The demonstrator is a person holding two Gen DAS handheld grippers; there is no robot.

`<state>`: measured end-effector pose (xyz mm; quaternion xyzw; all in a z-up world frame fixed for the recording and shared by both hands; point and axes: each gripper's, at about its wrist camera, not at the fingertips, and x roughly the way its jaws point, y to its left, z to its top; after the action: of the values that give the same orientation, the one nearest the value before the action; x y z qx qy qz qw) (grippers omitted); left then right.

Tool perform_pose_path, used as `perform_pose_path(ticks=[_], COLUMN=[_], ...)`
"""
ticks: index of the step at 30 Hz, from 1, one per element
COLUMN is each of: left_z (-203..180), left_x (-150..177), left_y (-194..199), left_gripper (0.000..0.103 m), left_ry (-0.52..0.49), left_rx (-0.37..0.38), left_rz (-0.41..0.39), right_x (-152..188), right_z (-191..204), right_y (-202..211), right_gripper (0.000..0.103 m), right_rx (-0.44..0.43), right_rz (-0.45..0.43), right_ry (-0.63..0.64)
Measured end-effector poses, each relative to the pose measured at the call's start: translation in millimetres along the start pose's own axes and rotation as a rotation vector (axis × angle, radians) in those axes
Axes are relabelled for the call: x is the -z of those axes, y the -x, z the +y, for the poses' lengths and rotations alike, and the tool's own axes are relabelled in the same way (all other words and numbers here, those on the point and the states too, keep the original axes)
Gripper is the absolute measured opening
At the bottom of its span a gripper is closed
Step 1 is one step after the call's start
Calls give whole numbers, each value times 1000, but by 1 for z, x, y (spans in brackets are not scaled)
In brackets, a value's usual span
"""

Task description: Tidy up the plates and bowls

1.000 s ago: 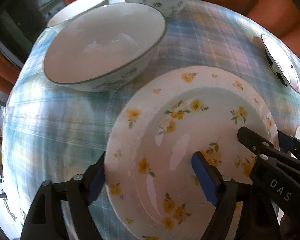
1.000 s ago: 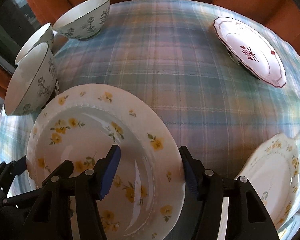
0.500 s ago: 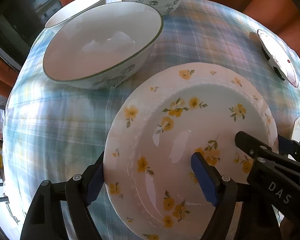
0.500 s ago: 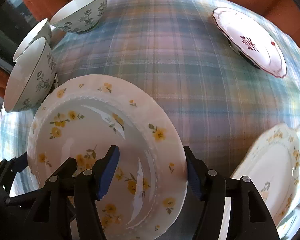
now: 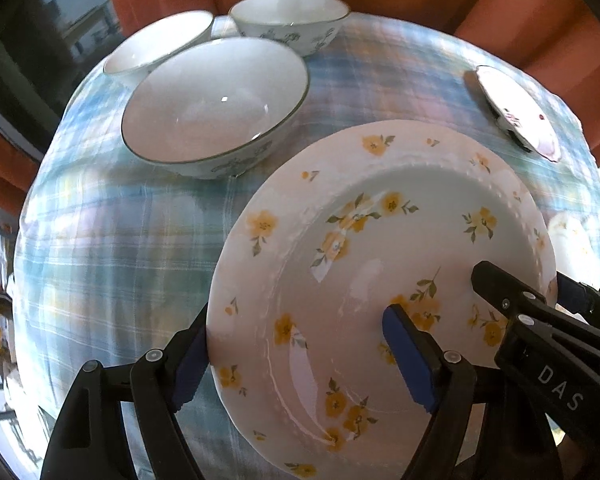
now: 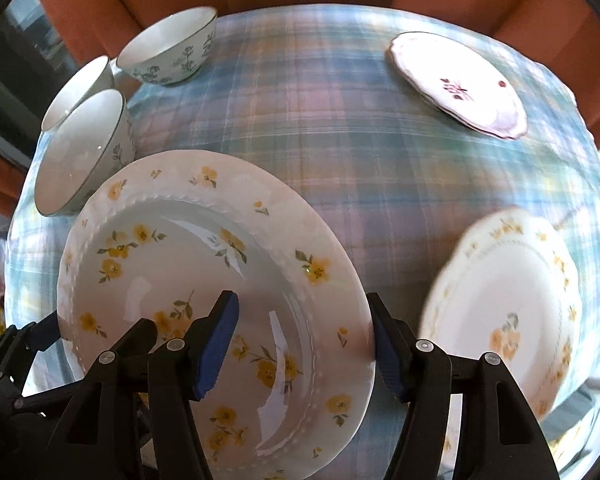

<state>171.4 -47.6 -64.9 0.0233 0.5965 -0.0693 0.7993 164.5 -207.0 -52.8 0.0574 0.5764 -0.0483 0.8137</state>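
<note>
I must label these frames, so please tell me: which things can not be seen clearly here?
- Yellow-flower plate: its underside and near rim, both views, hidden by plate and grippers.
- Left gripper, right gripper: contact with the plate unclear.
- Second flowered plate: blurred, right view; nearly hidden in the left.
- Back bowl: half hidden behind the nearer bowl.

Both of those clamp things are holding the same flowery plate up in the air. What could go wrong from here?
1. The yellow-flower plate is pinched only at its rim by the left gripper and right gripper; if the two pull unevenly, it could slip and drop.
2. The nearest bowl sits close to the plate's edge, so a swing that way might knock it.
3. A second floral plate lies close on the right; lowering carelessly could chip both.
</note>
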Motion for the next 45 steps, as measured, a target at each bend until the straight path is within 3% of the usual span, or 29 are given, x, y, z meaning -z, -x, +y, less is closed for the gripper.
perform_pose_path(ticks=[14,45], left_z=[-66,-257], left_x=[19,28], left_y=[26,19], left_gripper=[82,82], left_ry=[-13,44], left_rx=[-24,-8], left_rz=[-79,-115], right_x=[17,18], right_z=[-50,-253], right_y=[37,58], right_gripper=[67,67], right_rx=[-29,-32], right_rz=[-89,-129], right_ry=[-46,6])
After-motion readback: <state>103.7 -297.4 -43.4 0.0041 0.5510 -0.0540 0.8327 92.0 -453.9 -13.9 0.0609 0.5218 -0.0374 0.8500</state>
